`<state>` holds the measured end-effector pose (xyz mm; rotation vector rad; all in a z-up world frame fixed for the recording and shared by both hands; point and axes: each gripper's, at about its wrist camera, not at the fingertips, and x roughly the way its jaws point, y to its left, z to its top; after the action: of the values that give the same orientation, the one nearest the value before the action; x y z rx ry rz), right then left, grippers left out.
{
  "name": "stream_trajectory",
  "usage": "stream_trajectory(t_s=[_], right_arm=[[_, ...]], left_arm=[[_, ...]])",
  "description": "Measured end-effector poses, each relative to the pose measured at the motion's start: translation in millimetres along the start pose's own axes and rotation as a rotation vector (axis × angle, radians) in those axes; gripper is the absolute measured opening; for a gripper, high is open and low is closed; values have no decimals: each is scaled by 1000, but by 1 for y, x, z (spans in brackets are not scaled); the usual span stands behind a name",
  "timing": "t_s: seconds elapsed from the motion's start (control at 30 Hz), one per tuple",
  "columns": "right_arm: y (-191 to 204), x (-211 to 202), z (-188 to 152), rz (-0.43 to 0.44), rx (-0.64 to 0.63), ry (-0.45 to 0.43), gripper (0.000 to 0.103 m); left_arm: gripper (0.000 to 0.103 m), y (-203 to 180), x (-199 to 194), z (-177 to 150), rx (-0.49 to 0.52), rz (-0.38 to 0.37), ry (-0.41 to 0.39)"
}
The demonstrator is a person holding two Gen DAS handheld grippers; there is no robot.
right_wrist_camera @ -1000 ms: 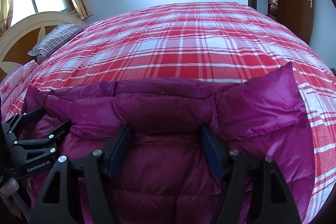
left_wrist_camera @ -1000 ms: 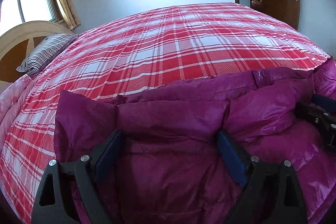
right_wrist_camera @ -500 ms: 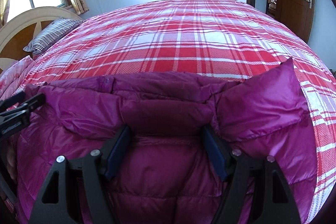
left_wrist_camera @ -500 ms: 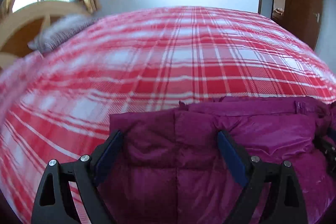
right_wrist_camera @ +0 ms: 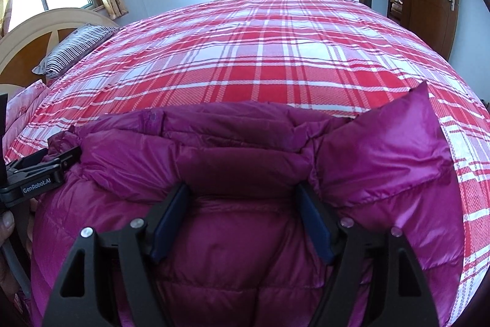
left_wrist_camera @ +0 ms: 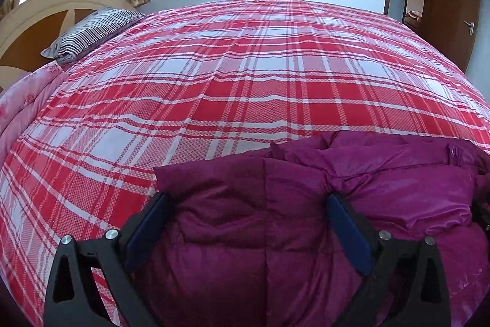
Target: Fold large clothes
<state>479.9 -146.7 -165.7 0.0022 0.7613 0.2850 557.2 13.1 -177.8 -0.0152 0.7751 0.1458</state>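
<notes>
On the near edge of the bed: the purple down jacket (left_wrist_camera: 352, 204) lies in a puffy heap on the red plaid cover (left_wrist_camera: 245, 75), at the person's side of the bed, well apart from the striped pillow (left_wrist_camera: 92, 29) by the headboard (left_wrist_camera: 36, 11).
Left gripper (left_wrist_camera: 245, 222): its jaws have just been opening and stand spread wide over the jacket's left corner; padded fabric bulges between the blue pads (left_wrist_camera: 349, 232), but they do not press on it.
Right gripper (right_wrist_camera: 242, 219): jaws spread either side of a raised quilted fold; whether the pads pinch it or only flank it cannot be told.
Why so placed: one gripper at each end of the same edge would let both ends be lifted together, which a bulky garment probably needs.
Jacket's state: bunched, one flap (right_wrist_camera: 407, 137) standing up at the right; folding looks at an early stage.
Containers: none in view; no basket, box or drawer shows.
</notes>
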Motion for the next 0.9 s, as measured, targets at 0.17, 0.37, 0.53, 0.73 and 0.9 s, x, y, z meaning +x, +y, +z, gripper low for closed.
stream_trajectory(t_s=[0.17,0.37,0.53,0.73,0.9], right_arm=[[0,0,0,0,0,2,77],[-7,-25,4,68,24,-77,77],[-34,-52,14,-31,69,-179,78],[-79,-17,8,-64,222,-56,80],[-69,-10,9,-109,172,-32,85]], left_arm=[[102,-3,2,0,14,19,-4],[102,-4,2,-1,23,36,-13],[102,-5,2,0,26,39,-14],[102,-19,-17,4,103,84,-31],[102,-46,-79,2,130,-53,-140]])
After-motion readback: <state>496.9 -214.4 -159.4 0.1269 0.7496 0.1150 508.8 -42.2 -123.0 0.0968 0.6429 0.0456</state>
